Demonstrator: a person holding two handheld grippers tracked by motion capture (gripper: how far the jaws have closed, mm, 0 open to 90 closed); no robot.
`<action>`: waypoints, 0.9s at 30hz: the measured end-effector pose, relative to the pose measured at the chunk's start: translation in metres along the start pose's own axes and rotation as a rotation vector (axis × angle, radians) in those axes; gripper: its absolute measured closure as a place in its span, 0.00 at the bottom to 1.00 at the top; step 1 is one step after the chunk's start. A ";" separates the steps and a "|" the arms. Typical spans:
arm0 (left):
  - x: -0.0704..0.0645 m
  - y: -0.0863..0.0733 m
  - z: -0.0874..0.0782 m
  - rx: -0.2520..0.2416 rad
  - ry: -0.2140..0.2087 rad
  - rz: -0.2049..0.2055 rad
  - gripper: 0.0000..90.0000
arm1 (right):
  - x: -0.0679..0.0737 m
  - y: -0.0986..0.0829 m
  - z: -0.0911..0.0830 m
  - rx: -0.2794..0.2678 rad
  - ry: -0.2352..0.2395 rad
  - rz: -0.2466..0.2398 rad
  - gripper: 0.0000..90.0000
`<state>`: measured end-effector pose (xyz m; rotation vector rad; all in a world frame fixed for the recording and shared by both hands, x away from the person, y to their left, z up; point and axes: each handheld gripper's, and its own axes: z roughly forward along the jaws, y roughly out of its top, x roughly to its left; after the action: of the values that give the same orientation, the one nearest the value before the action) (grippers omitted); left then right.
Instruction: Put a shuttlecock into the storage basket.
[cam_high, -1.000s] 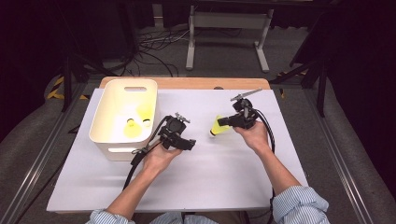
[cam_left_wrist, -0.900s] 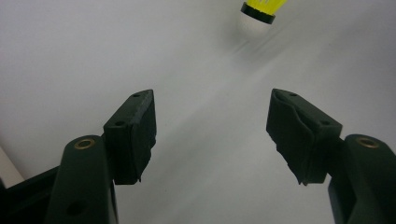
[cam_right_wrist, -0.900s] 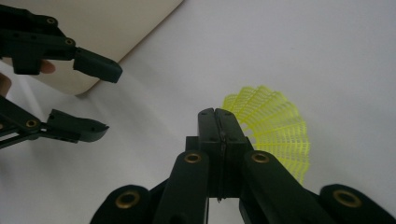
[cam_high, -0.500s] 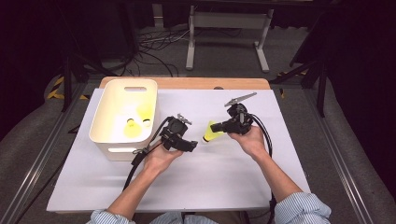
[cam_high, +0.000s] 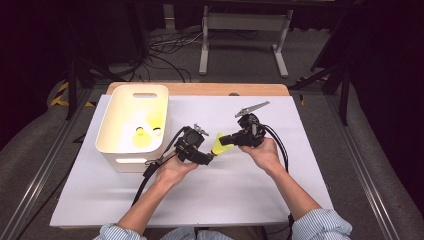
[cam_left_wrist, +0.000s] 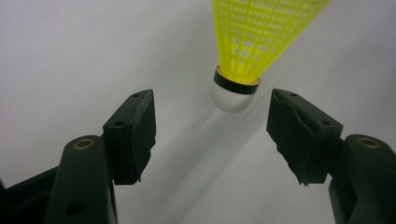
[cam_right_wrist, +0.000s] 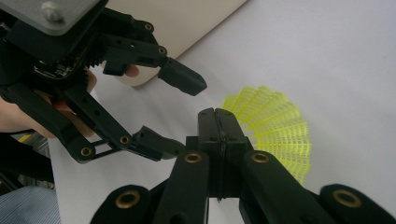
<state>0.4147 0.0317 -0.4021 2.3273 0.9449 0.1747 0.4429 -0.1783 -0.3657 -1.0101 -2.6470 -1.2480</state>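
The cream bin (cam_high: 131, 131) with shuttlecocks sits at the counter's (cam_high: 260, 190) left. Your left tongs (cam_high: 209, 158) gape, released, cork end between them. Your right tongs (cam_high: 223, 140), clenched on the yellow shuttlecock's (cam_high: 218, 145) skirt, have carried it leftward: a handover looks imminent.

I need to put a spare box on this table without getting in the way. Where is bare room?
The white table cover lies bare right of the right gripper, out to its right edge, and along the near edge between the forearms. The far strip behind the grippers is free too. It is crowded at the middle, where the left gripper meets the yellow shuttlecock, and at the cream bin on the left.
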 end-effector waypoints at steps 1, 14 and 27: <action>0.000 0.000 0.000 0.003 -0.001 0.003 0.37 | 0.001 0.000 0.001 -0.001 0.003 -0.001 1.00; -0.002 0.000 0.010 0.036 -0.007 0.010 0.39 | 0.008 0.002 0.003 -0.019 0.048 -0.005 1.00; -0.004 0.002 0.018 0.059 -0.021 0.044 0.53 | 0.013 0.002 0.003 -0.033 0.084 -0.010 1.00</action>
<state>0.4187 0.0191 -0.4155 2.4008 0.8999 0.1424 0.4347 -0.1683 -0.3623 -0.9274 -2.5799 -1.3107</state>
